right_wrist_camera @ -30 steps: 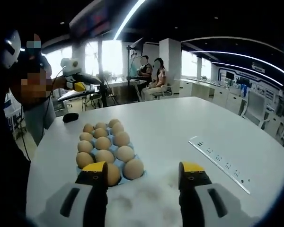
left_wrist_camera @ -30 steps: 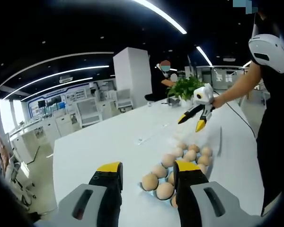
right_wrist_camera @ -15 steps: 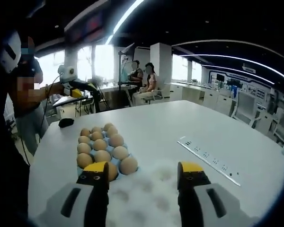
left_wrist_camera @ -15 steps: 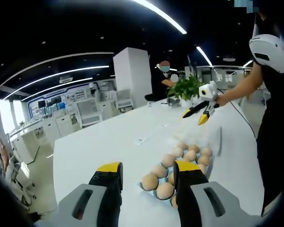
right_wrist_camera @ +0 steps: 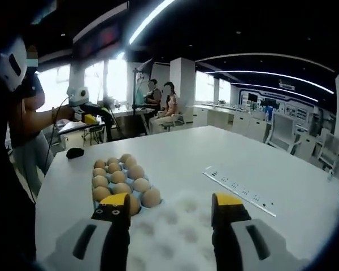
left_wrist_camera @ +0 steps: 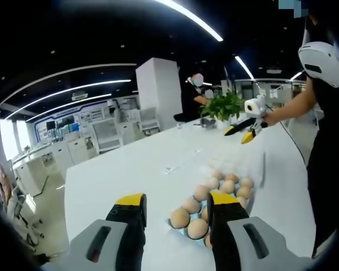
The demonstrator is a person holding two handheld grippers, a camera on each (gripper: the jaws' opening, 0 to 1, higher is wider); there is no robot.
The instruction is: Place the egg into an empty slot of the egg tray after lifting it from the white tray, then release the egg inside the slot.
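Note:
A blue egg tray point(right_wrist_camera: 142, 207) full of brown eggs point(right_wrist_camera: 122, 176) lies on the white table. Right beside it lies the white dimpled tray point(right_wrist_camera: 178, 226), just beyond my right gripper point(right_wrist_camera: 170, 204), whose yellow-tipped jaws stand open and empty. In the left gripper view the same eggs point(left_wrist_camera: 214, 189) sit ahead of my left gripper point(left_wrist_camera: 178, 204), open with nothing held. A hand holds the right gripper point(left_wrist_camera: 242, 133) high over the far side of the table, jaws apart. The left gripper point(right_wrist_camera: 96, 114) appears far left in the right gripper view.
A white power strip point(right_wrist_camera: 237, 191) lies on the table to the right of the trays. A black mouse point(right_wrist_camera: 74, 152) rests near the far left edge. A potted plant point(left_wrist_camera: 223, 104) stands at the table's end. Seated people point(right_wrist_camera: 161, 101) are in the background.
The right gripper has risen and drawn back from the trays, so the trays look smaller in its view. The left gripper has stayed still. Both stay open.

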